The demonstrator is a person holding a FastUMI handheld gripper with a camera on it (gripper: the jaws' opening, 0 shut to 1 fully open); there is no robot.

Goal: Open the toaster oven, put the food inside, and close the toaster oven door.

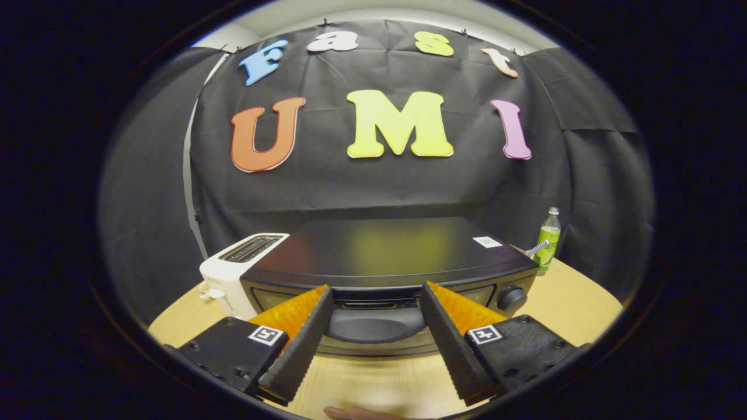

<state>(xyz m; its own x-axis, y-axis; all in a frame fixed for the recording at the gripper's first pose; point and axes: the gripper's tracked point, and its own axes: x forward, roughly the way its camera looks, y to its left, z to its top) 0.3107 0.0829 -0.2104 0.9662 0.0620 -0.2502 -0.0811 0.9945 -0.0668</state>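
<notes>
A black toaster oven (pixel 385 256) stands on the wooden table just ahead of me, its door shut. The curved door handle (pixel 374 324) lies between my two fingers, close to their tips. My gripper (pixel 376 294) is open, with the fingers spread to either side of the handle and nothing pressed between them. A round knob (pixel 512 298) sits on the oven's front, right of the handle. At the table's near edge, below the fingers, a sliver of something pinkish (pixel 356 413) shows; I cannot tell what it is.
A white slot toaster (pixel 236 271) stands against the oven's left side. A green bottle (pixel 547 240) stands behind the oven's right corner. Bare wooden table (pixel 575 306) lies to the right of the oven and under the fingers. Black cloth walls close the booth.
</notes>
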